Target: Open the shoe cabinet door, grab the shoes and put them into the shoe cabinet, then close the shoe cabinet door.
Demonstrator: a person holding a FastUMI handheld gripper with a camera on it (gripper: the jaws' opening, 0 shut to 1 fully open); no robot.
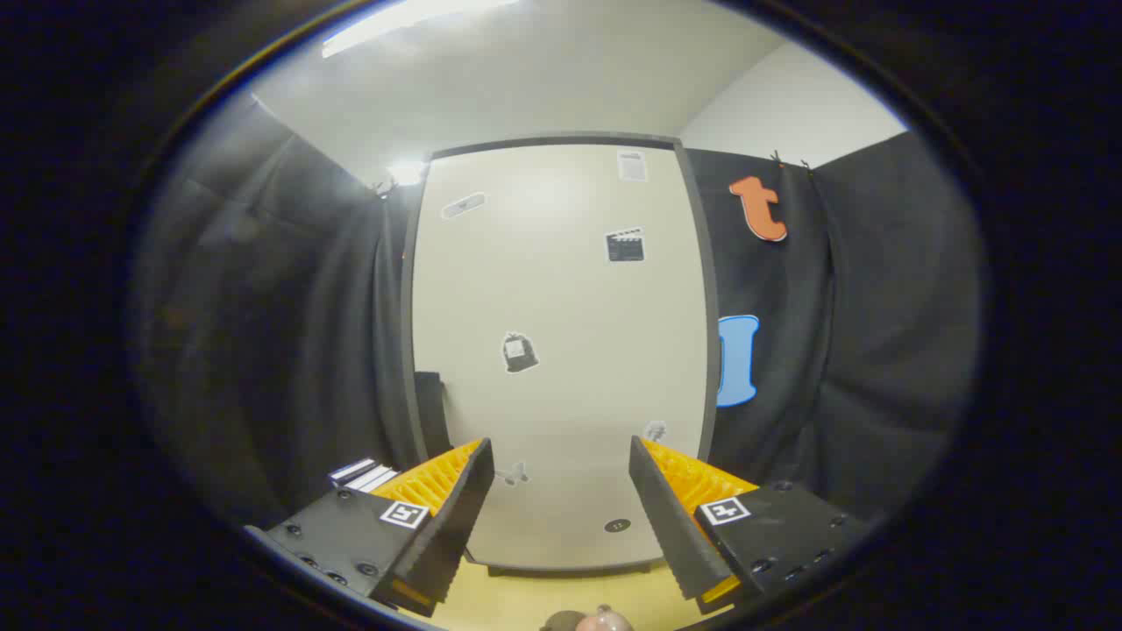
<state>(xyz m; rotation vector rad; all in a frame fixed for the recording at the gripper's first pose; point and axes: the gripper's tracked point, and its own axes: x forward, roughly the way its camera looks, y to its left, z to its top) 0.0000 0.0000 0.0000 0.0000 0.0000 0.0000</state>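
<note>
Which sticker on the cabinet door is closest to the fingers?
The small dark round sticker low on the shoe cabinet door, between the open fingers; the others sit higher.

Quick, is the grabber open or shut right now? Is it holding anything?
Gripper: open, fingers spread wide, holding nothing. It points at the closed shoe cabinet door just beyond the fingers.

Rounded obj (589, 621) btwn gripper (561, 456) fingers cut off, unidentifiable.
</note>
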